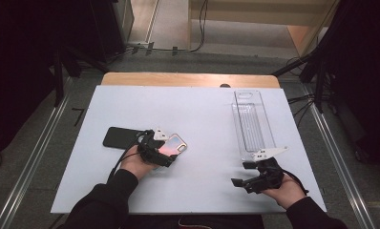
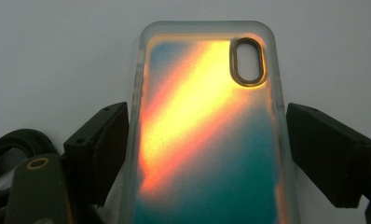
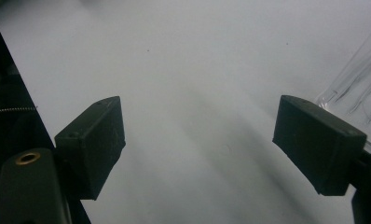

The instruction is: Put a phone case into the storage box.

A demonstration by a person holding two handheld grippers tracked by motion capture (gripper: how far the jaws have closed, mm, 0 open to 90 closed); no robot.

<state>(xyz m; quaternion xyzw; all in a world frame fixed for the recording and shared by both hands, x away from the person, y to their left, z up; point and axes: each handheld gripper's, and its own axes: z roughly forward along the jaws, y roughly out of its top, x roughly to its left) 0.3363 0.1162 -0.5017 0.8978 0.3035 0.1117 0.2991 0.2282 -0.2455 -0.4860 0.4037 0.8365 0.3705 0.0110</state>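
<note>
Two claws sit low over the worktop from above: my left claw is right at the phone case, a black phone beside it, while my right claw rests near a clear tray. Along the left claw, the case runs lengthwise between the jaws, touching the left jaw, a sliver off the right, not clamped. Along the right claw, jaws apart, nothing between.
</note>
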